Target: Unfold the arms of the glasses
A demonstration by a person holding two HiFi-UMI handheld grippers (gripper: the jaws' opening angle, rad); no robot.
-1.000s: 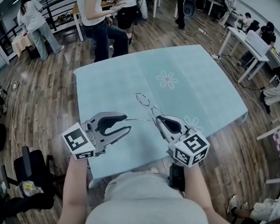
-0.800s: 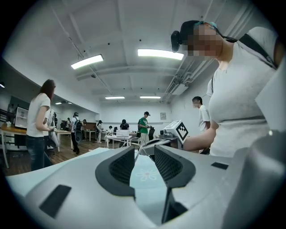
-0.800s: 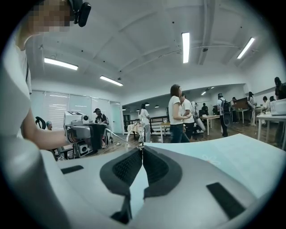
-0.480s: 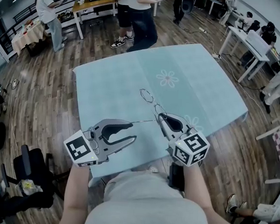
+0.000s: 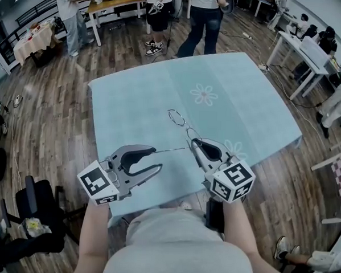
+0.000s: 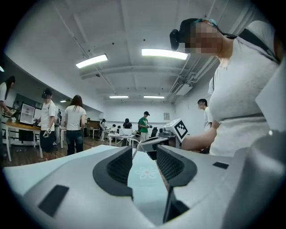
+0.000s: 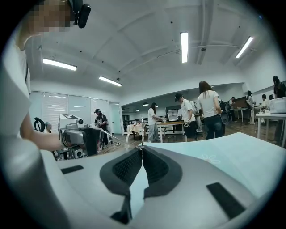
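Over the near half of the bench (image 5: pixel 246 97), both tools hang clear of the blue cloth. The right hand-held gripper (image 5: pixel 193 144) is clenched on the glasses (image 5: pixel 176 118) near the hinge, with the lenses pointing away from the person. The left hand-held gripper (image 5: pixel 156 160) has just been opening its jaws. The thin arm (image 5: pixel 171 149) reaches in between their tips, and the pads are not pressing it. That arm looks swung out, so this side seems done. Next comes the other arm, which I can't make out, and it will need a fresh, light pinch.
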